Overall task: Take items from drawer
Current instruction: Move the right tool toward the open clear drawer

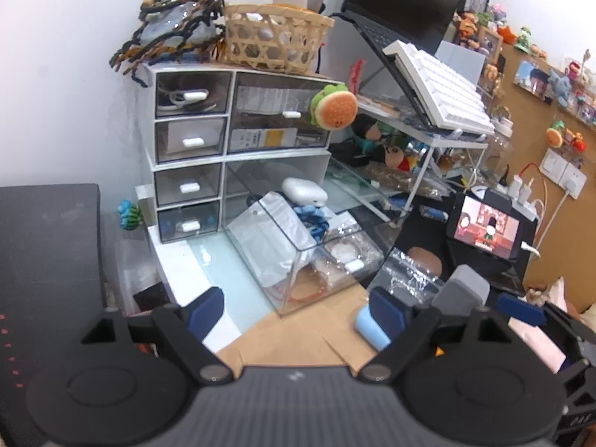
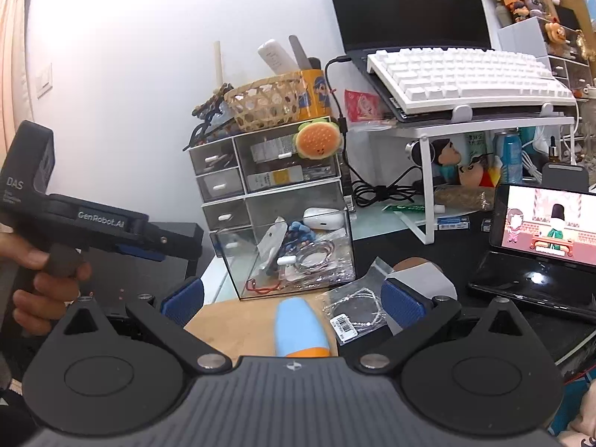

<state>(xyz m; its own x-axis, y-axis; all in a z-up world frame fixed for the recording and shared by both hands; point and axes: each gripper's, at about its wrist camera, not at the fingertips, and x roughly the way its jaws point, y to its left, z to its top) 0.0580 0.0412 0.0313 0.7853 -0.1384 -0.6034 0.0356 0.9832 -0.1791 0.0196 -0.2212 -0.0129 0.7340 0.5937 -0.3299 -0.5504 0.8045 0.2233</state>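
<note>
The right gripper (image 2: 292, 307) hangs with its blue pads spread wide and nothing between them, low in the frame above a light-blue case (image 2: 300, 329) lying on the brown paper. The left gripper (image 1: 298, 307) is likewise spread and empty. The clear drawer (image 1: 294, 257), pulled out of the organizer (image 1: 186, 141), sits mid-frame holding a white earbud case (image 1: 304, 190), beads and packets. A bagged bracelet (image 2: 357, 313) lies just right of the blue case.

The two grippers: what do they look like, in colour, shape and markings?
Both are black plastic with blue padded fingers on angular linkages, round discs and a ribbed grey housing. The left gripper, seen from the right wrist, has a pistol handle and white lettering "GenRobot.AI" and "DAS". The right gripper looks alike.
</note>
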